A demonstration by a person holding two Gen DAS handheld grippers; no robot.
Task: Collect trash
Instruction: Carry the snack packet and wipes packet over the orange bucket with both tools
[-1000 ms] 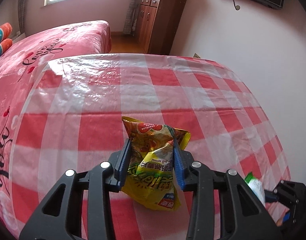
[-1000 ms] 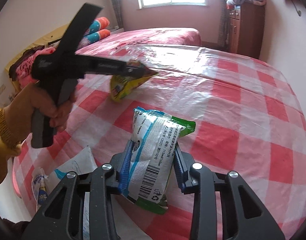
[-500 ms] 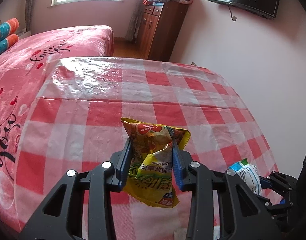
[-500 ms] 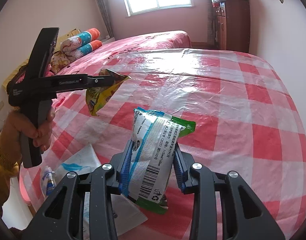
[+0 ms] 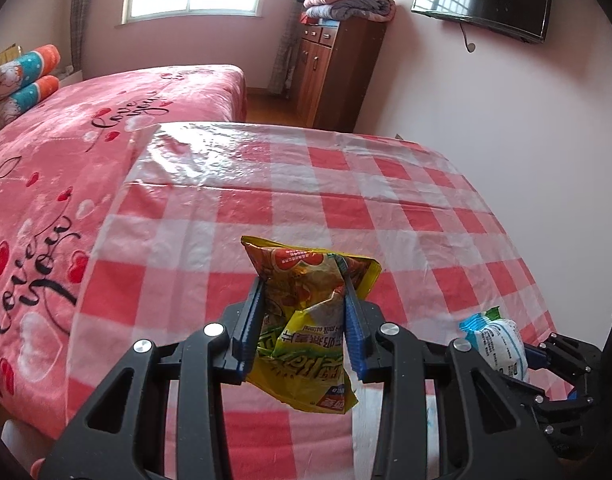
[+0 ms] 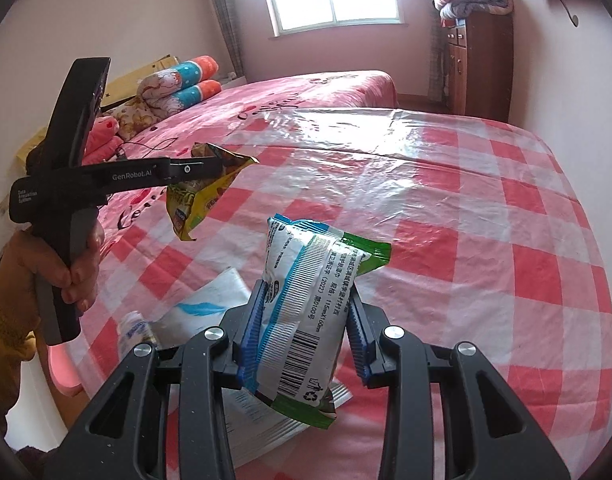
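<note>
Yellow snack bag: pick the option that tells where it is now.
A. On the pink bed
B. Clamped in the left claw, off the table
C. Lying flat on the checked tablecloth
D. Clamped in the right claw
B: the left claw pinches the yellow snack bag, which hangs clear above the tablecloth.

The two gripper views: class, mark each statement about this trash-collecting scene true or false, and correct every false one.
1. The left gripper is clamped on a yellow snack bag. True.
2. The right gripper is empty. False: it is clamped on a white, blue and green packet.
3. The yellow snack bag lies flat on the checked tablecloth. False: it hangs in the air.
4. More litter lies at the table's near edge, including a white wrapper. True.
</note>
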